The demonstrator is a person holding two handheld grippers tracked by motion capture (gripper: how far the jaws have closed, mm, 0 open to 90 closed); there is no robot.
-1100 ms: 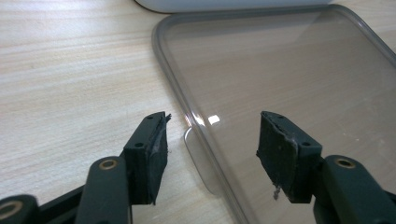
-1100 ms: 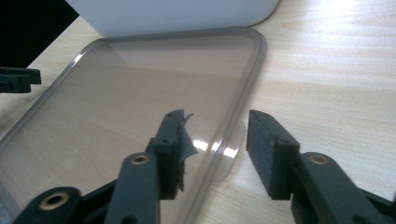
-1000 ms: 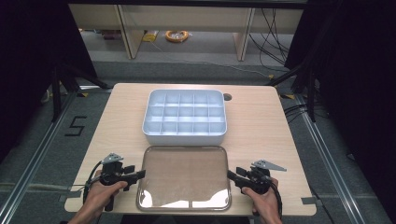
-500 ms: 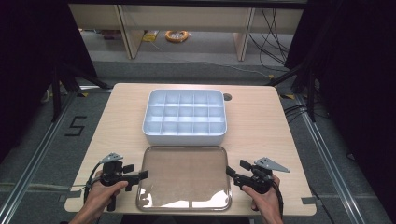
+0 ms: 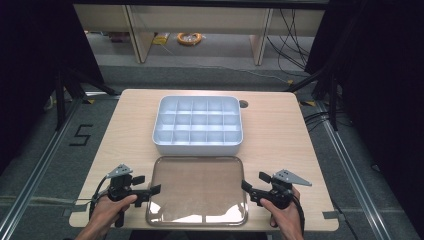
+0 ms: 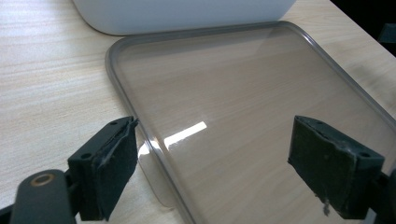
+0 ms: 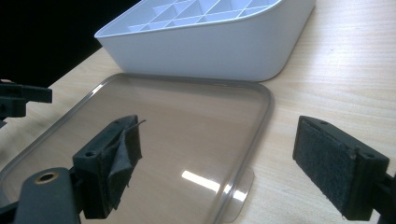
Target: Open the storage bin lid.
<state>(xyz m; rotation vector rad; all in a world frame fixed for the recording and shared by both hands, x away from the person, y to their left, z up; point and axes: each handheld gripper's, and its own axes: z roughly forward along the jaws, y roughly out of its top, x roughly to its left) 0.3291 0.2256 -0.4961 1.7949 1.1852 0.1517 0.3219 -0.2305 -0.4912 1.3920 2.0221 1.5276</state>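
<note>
Two claws, left claw (image 5: 154, 190) and right claw (image 5: 249, 185), flank the clear lid (image 5: 197, 190) on our desk (image 5: 280, 130); jaws have just been opening, holding nothing, since we rest it before the compartment box (image 5: 198, 125).

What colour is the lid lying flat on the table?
The lid is see-through with a smoky brownish-grey tint and a grey rim; the left gripper view shows it best.

Your left gripper (image 5: 151, 191) has just been opening, and its jaws now stand wide over the left edge of the clear lid (image 5: 197, 190), pressing on nothing. Your right gripper (image 5: 252, 186) has done the same at the lid's right edge, its jaws spread apart where a second ago they sat much closer together.
</note>
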